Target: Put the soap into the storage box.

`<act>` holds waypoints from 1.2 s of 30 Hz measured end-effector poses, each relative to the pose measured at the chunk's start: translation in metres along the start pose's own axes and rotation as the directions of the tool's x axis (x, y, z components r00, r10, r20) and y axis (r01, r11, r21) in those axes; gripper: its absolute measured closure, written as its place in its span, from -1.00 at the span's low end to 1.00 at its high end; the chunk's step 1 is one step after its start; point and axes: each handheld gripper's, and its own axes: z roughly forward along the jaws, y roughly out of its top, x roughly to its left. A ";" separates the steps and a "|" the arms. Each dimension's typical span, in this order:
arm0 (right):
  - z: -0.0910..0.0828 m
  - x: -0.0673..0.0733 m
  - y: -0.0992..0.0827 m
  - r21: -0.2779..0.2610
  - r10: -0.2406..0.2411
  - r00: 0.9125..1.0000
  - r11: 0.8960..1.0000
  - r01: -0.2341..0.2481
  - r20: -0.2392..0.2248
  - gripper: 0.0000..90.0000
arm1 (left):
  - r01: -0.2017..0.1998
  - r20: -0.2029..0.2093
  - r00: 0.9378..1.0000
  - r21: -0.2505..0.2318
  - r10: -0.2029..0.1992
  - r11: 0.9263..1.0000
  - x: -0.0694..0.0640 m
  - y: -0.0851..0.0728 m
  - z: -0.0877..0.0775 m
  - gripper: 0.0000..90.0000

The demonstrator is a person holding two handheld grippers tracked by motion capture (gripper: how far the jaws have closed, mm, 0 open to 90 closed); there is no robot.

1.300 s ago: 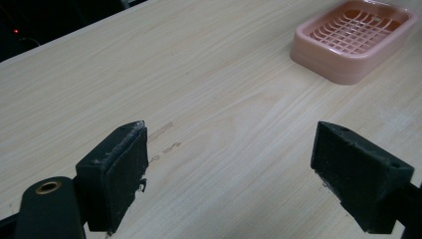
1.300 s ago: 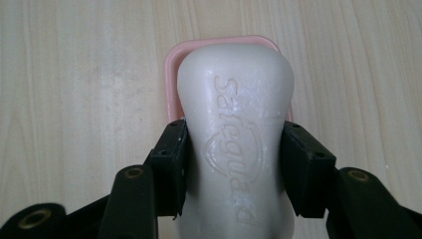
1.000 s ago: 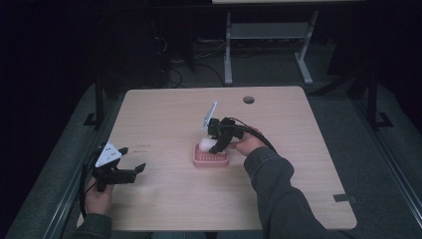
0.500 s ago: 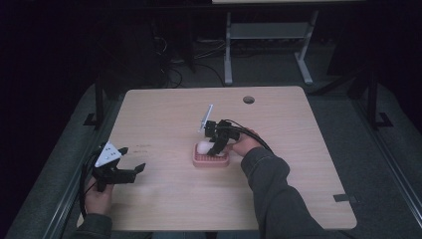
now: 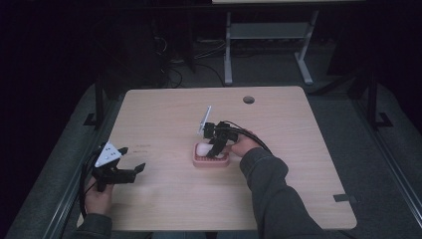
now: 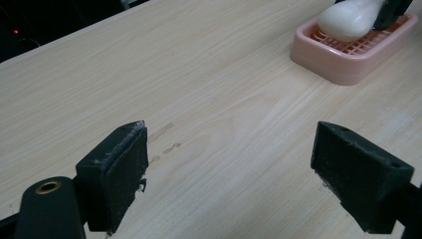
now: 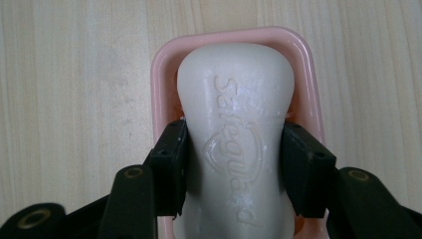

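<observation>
A white bar of soap [image 7: 234, 119] with raised lettering lies lengthwise over a pink soap dish [image 7: 161, 74]. My right gripper [image 7: 233, 164] is shut on the soap, both black pads pressing its narrow waist. In the high view the right gripper [image 5: 215, 149] points down into the pink dish [image 5: 211, 162] at the table's middle, with the soap [image 5: 202, 148] showing white at its left. My left gripper [image 5: 130, 169] rests near the table's front left corner, open and holding nothing. In the left gripper view its jaws stand wide apart over bare wood, with the dish [image 6: 348, 62] and soap [image 6: 348, 20] far off at the upper right.
The light wooden table [image 5: 164, 114] has a round cable hole [image 5: 249, 99] near its far edge. A metal stand [image 5: 268, 35] and cables lie on the dark floor behind the table. A small dark mark [image 5: 346, 197] sits at the front right edge.
The right gripper has shifted slightly over the dish with the soap in it. The left gripper has stayed in place.
</observation>
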 end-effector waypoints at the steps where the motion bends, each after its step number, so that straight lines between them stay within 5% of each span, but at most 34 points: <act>1: 0.000 0.000 0.000 -0.002 0.002 1.000 1.000 -0.002 0.002 0.07 | -0.001 0.000 1.000 0.000 0.001 1.000 0.000 0.000 0.000 -0.68; 26: 0.009 0.000 -0.002 0.026 0.017 1.000 1.000 -0.017 -0.012 0.06 | -0.001 0.001 1.000 0.000 0.001 1.000 0.000 0.000 0.000 -0.68; 36: -0.005 0.000 -0.004 -0.026 0.035 0.999 0.999 -0.035 -0.008 -0.03 | -0.003 0.001 1.000 0.000 0.003 1.000 0.000 0.000 0.000 -0.68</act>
